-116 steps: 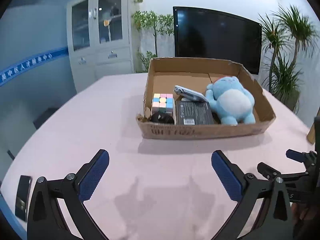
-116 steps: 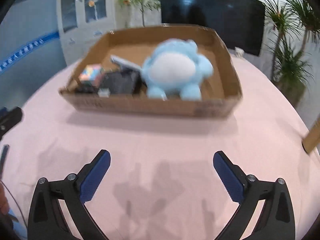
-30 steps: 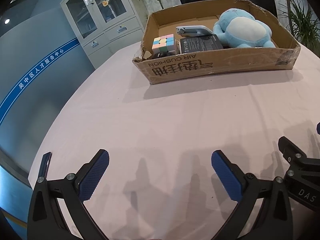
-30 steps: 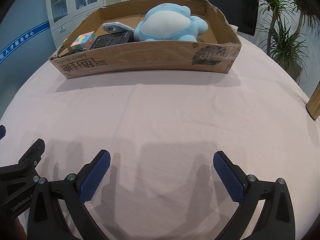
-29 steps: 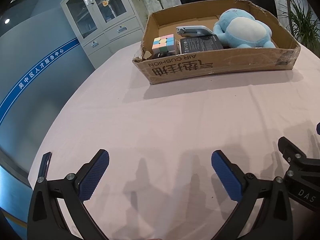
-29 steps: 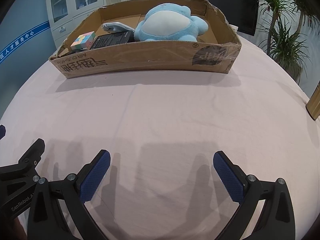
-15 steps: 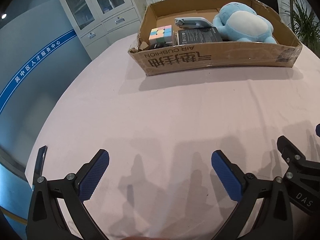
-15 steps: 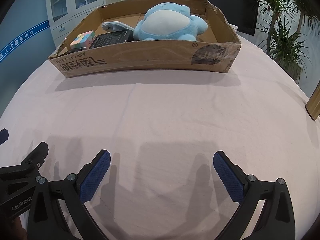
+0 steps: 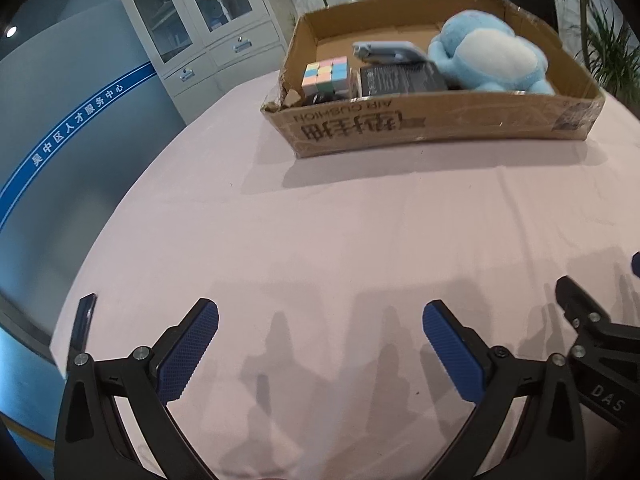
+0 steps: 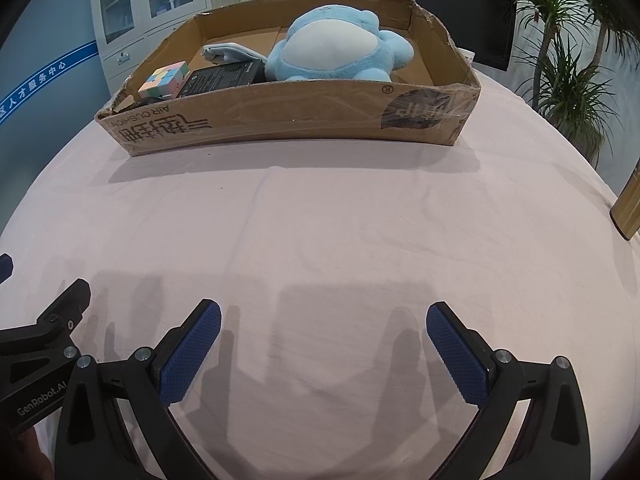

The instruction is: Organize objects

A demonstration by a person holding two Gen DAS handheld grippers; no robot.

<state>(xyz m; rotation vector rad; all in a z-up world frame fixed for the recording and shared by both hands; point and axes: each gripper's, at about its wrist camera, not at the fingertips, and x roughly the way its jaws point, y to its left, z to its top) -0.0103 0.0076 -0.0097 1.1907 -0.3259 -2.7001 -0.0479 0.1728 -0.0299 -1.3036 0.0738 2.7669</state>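
Note:
A shallow cardboard box (image 9: pixel 440 126) (image 10: pixel 288 116) stands on the pink table, far from both grippers. In it lie a blue plush toy (image 9: pixel 490 58) (image 10: pixel 340 50), a pastel puzzle cube (image 9: pixel 326 76) (image 10: pixel 164 78), a black flat box (image 9: pixel 402 78) (image 10: pixel 224 76), a small dark object (image 9: pixel 322 99) and a grey-blue phone-like item (image 9: pixel 388 50) (image 10: pixel 232 53). My left gripper (image 9: pixel 320 344) is open and empty near the table's front edge. My right gripper (image 10: pixel 324 344) is open and empty beside it; each shows at the edge of the other's view.
A dark phone (image 9: pixel 83 322) lies at the table's left edge. A gold cylinder (image 10: pixel 630 208) stands at the right edge. Glass-door cabinets (image 9: pixel 208 28), a black screen (image 10: pixel 440 4) and potted plants (image 10: pixel 568 80) stand behind the table.
Both grippers have drawn back from the box to the table's front edge over the last seconds, staying open. In the last half second the left view shifted slightly.

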